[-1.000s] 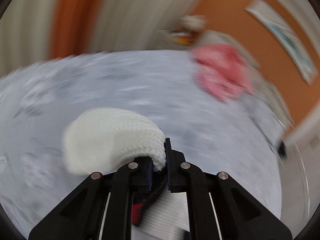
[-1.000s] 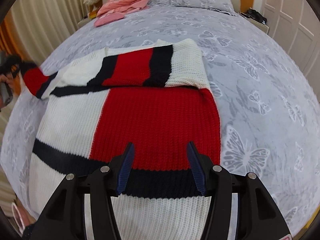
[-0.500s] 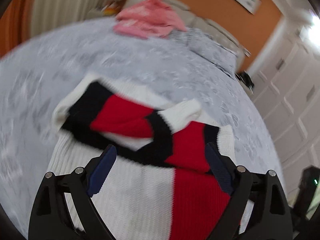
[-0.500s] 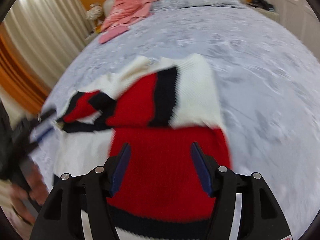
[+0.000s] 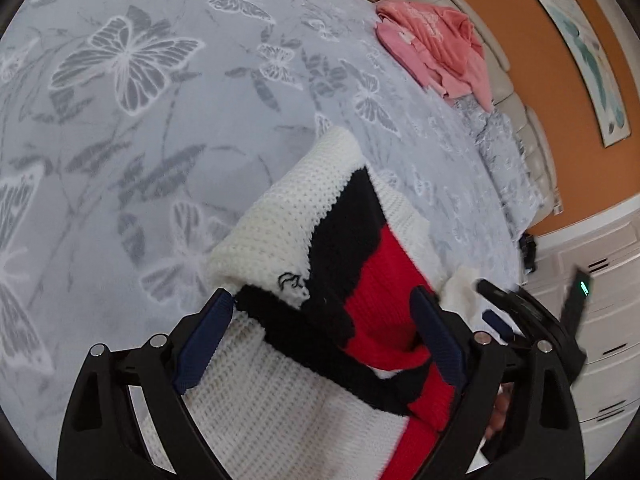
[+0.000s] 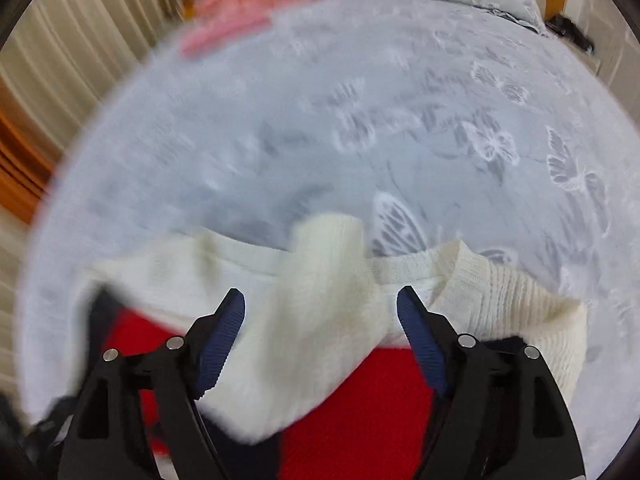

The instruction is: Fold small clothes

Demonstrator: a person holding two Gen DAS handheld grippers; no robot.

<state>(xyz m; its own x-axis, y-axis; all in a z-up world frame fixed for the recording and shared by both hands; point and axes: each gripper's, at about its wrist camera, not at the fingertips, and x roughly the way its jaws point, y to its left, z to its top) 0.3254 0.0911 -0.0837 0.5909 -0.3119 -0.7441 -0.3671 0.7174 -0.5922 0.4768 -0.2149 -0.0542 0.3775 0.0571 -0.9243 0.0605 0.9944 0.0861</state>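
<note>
Only the left wrist view shows the right gripper [image 5: 494, 304] beside the sweater [image 5: 320, 280]. Left gripper [image 5: 324, 332] fingers spread wide, gripping nothing. Right gripper [image 6: 320, 322] fingers are closing over a white sleeve [image 6: 312, 320], not yet pinching it.

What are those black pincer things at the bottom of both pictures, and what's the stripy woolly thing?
Those are claws a person holds, one in each hand, each carrying a small camera that looks along its fingers. One picture comes from the left claw, the other from the right claw. Below them a red, black and white sweater lies on a bed with a butterfly cover. Pink clothes sit near the headboard. The left claw is wide open. The right claw's jaws are closing, with a white sleeve under them. Neither grips anything.
</note>
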